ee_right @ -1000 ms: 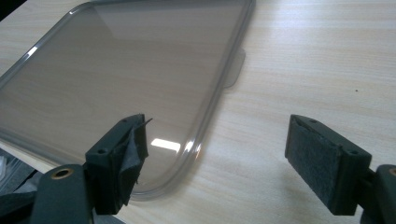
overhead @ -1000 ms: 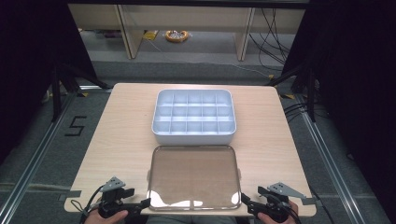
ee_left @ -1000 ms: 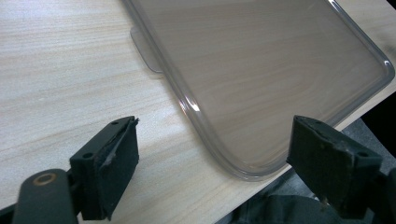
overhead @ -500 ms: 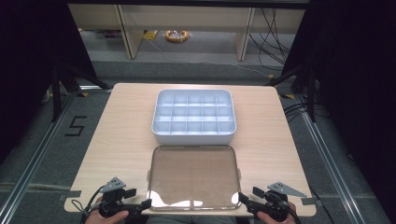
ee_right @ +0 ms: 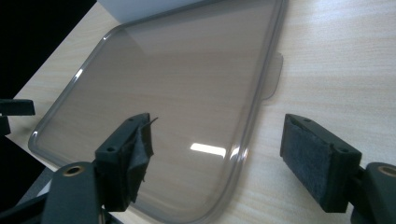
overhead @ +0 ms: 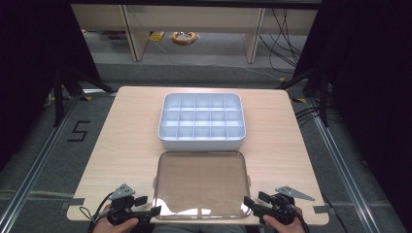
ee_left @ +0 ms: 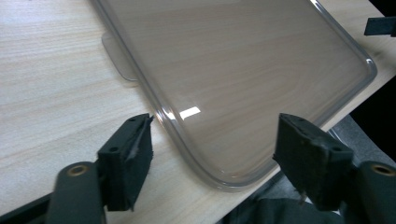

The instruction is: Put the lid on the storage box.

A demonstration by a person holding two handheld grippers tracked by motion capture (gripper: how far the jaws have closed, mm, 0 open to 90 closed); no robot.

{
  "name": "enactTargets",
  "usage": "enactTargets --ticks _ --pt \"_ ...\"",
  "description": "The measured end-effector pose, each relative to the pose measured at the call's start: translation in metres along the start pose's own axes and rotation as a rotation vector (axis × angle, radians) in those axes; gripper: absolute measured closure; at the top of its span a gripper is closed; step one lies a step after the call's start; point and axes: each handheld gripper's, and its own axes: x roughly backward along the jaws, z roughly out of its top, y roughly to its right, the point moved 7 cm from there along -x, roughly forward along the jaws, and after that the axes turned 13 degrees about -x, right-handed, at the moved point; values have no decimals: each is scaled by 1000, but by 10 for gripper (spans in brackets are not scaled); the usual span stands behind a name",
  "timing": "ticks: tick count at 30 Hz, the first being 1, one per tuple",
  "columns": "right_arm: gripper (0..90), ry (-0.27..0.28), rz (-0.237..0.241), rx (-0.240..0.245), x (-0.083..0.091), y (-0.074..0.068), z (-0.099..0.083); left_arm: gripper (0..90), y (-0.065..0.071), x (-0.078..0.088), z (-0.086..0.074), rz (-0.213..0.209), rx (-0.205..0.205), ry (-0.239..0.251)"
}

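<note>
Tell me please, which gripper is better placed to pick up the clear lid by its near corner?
Neither clearly. The left gripper and the right gripper are both open, each at one near corner of the clear lid, with its edge between the jaws. It looks like a two-handed lift.

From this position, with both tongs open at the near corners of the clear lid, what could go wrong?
1. The clear smoky plastic lid lies at the near edge of the light wooden table; a push from the left tongs or right tongs might slide it off.
2. It is smooth and glossy, so a corner grip may slip.
3. Pushed forward, it could bump the white compartment tray.
</note>
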Motion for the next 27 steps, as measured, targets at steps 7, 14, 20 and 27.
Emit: enactTargets --ticks 7,14,20,27 --pt "289 -43 -8 -2 -7 -1 -2 412 -8 -2 -4 15 -13 -42" --pt "325 -49 -19 -16 -17 2 4 511 -13 -9 -4 42 10 -42" --pt "352 -68 -28 -23 -24 2 5 543 -18 -14 -1 44 21 -45" --pt "368 -52 -21 -69 -28 2 5 570 -17 -22 4 72 -30 -60"
